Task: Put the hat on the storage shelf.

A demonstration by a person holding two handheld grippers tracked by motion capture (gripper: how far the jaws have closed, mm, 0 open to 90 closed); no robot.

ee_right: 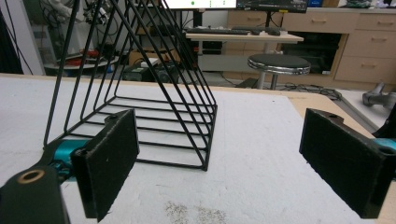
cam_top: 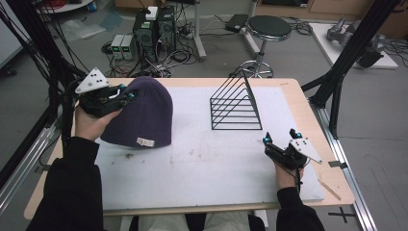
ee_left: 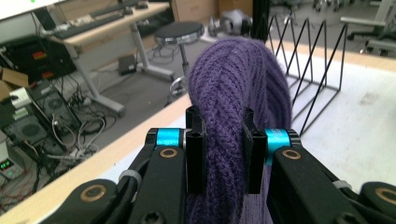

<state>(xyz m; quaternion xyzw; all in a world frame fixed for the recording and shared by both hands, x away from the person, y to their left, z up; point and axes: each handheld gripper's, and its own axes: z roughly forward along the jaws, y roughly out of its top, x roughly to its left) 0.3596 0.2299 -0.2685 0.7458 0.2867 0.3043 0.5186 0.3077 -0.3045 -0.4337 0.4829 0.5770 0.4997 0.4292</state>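
- Purple ribbed knit beanie lies on the white foam mat at the table's left, a small white label at its near edge.
- Left gripper has its jaws pinched on a fold of the beanie's knit at the hat's left side.
- Right gripper rests low at the mat's right, jaws spread wide apart with nothing between them.
- Black wire file rack with triangular dividers stands upright just beyond the right gripper, well apart from the beanie.

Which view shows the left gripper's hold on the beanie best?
Left gripper view: the left gripper is shut on a fold of the purple beanie. The high view shows it at the beanie's far left edge, the pinch unclear. The right gripper view looks at the wire rack.
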